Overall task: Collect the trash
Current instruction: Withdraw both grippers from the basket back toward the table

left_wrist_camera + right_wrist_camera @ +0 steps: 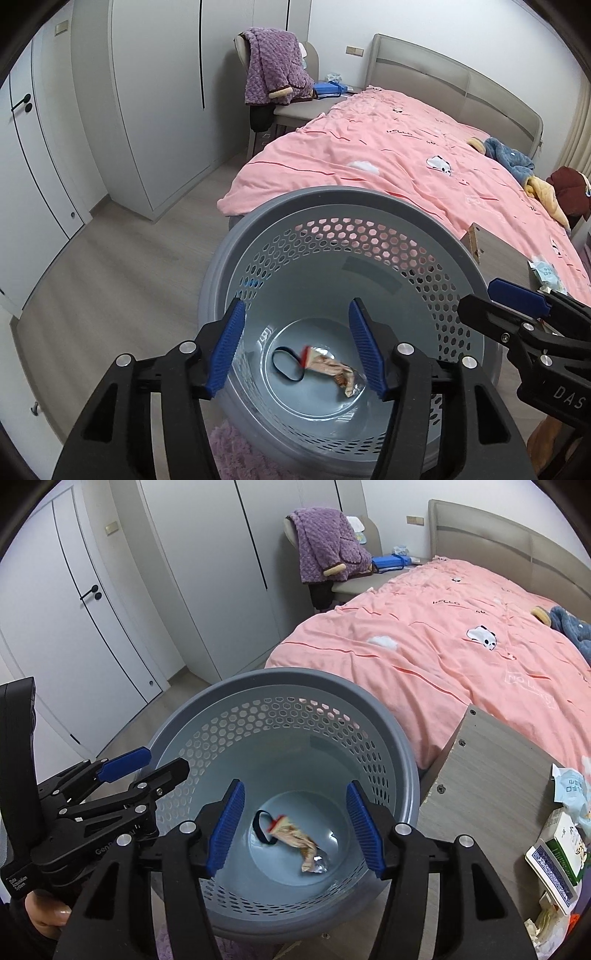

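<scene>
Both your left gripper (295, 345) and right gripper (293, 825) hang with fingers spread and empty above the basket (404, 746). The crumpled wrapper (299, 843) on its floor is light, crinkly, slippery; pinch its bunched middle.

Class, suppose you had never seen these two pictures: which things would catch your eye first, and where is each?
First the grey-blue perforated basket in the middle, with a crumpled wrapper and a black loop at its bottom. Over it hang the open left gripper and right gripper, both empty. Behind lies the pink bed cover.
</scene>
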The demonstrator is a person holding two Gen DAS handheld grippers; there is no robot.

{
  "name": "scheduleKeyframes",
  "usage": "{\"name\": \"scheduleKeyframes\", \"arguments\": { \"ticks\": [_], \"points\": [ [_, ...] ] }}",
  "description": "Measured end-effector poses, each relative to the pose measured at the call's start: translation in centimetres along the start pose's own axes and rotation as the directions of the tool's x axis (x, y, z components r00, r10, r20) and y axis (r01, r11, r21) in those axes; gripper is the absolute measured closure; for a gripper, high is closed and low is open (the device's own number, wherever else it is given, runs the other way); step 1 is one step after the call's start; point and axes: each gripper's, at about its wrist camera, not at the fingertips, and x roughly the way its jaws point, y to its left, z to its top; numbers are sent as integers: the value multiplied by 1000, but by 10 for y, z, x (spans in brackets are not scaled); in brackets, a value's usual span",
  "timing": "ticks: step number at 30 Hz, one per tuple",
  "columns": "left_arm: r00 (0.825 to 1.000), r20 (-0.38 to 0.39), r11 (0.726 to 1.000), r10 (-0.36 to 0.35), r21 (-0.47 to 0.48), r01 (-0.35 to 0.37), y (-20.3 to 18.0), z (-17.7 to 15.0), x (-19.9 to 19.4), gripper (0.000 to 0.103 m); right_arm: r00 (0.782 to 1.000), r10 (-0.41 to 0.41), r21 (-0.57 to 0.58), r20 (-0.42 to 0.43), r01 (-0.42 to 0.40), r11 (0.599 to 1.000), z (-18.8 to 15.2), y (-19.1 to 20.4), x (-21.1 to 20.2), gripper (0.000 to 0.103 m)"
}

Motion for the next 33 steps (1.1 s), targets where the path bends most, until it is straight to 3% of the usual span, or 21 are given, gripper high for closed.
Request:
{"name": "scheduleKeyframes", "arguments": {
  "ticks": [33],
  "points": [
    [999, 24, 1000, 25, 14, -25, -14, -16, -29, 30, 999, -30, 41, 42, 28, 999, -27, -16, -29, 27]
  ]
}}
